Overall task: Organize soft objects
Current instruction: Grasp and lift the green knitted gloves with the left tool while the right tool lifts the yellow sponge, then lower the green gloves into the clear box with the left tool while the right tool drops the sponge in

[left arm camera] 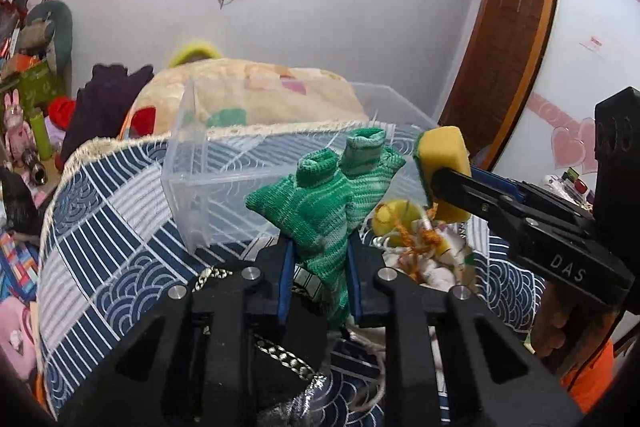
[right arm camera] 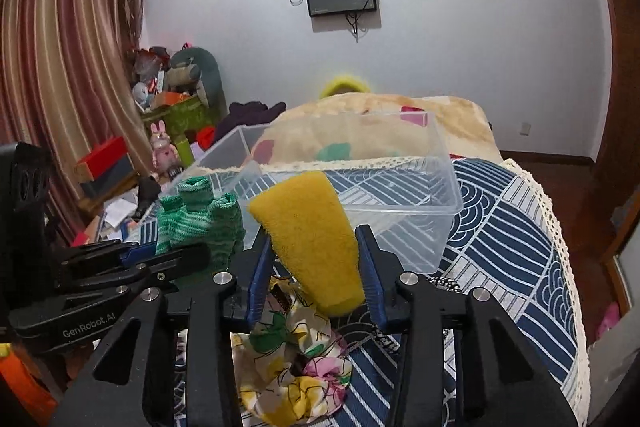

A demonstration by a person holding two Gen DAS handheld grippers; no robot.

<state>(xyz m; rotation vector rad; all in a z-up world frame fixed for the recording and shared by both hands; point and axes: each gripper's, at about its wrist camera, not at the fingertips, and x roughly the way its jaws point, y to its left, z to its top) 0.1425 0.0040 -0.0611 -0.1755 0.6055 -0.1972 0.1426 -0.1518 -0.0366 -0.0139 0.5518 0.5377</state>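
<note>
Here the left gripper (left arm camera: 318,267) was raised above the blue patterned tablecloth (left arm camera: 100,247), its jaws pinching a pair of green knitted baby booties (left arm camera: 332,195) whose cuffs pointed up toward 12 o'clock. At its 2 o'clock the right gripper (right arm camera: 316,267) reached in level, jaws clamped on a yellow sponge (right arm camera: 312,239) that stood tilted between the blue pads. Both soft things hung just short of the clear plastic bin (right arm camera: 400,211), which sat on the cloth at 12 o'clock. A floral scrunchie (right arm camera: 292,359) lay below the sponge at 6 o'clock.
</note>
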